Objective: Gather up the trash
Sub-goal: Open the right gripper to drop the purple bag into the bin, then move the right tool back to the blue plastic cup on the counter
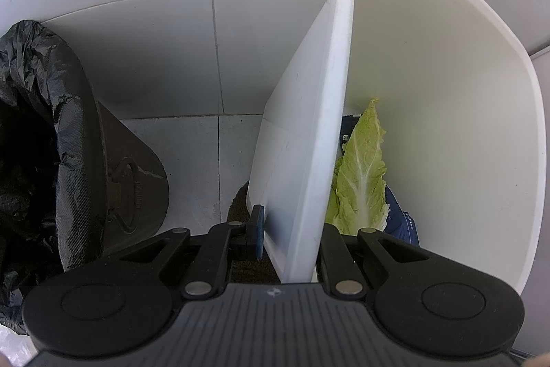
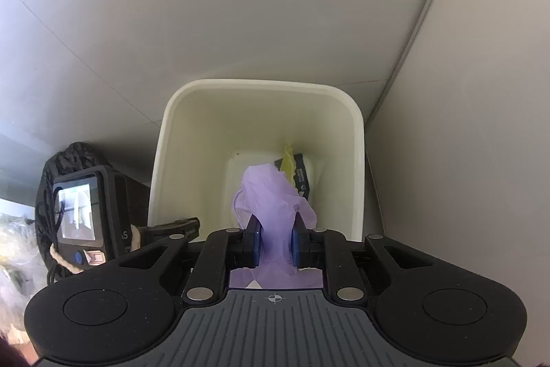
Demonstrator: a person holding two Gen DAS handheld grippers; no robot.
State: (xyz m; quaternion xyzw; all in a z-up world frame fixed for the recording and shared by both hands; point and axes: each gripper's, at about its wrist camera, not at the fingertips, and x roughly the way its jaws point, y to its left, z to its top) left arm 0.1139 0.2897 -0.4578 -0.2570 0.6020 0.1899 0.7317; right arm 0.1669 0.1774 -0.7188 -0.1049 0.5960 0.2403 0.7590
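Left wrist view, left to right.

Item: black bin bag (image 1: 37, 140), crinkled, lining a dark bin (image 1: 134, 181) at the left edge. The bin stands on a pale tiled floor (image 1: 192, 153) against a white tiled wall (image 1: 144, 23).

Item: left gripper (image 1: 292, 236), pointing steeply down, pinching the near side wall of the white bin (image 1: 309, 133). One blue pad (image 1: 257, 231) lies on the wall's outer face; the other finger is inside the bin and mostly hidden behind the wall.

Item: cabbage leaf (image 1: 361, 174), pale green with a white rib, leaning upright inside the white bin, close to the gripped wall.

Item: dark blue wrapper (image 1: 404, 222), partly covered by the leaf, at the bottom of the same bin.

Right wrist view, left to right.

Item: small camera (image 2: 87, 212) with a lit screen, mounted on the other gripper, which holds the white bin's left rim.

Item: white bin (image 2: 261, 92), seen from above, open-topped, set in a corner of pale walls.

Item: right gripper (image 2: 275, 241), above the bin's near edge, its blue pads a little apart with the purple glove (image 2: 271, 202) between them. The glove's crumpled body spills forward over the bin's opening. Whether the pads press on it or only flank it cannot be told for certain; both pads touch its sides.

Item: yellow-green leaf tip (image 2: 288, 160) and black wrapper (image 2: 302, 177), at the bin's bottom beyond the glove.
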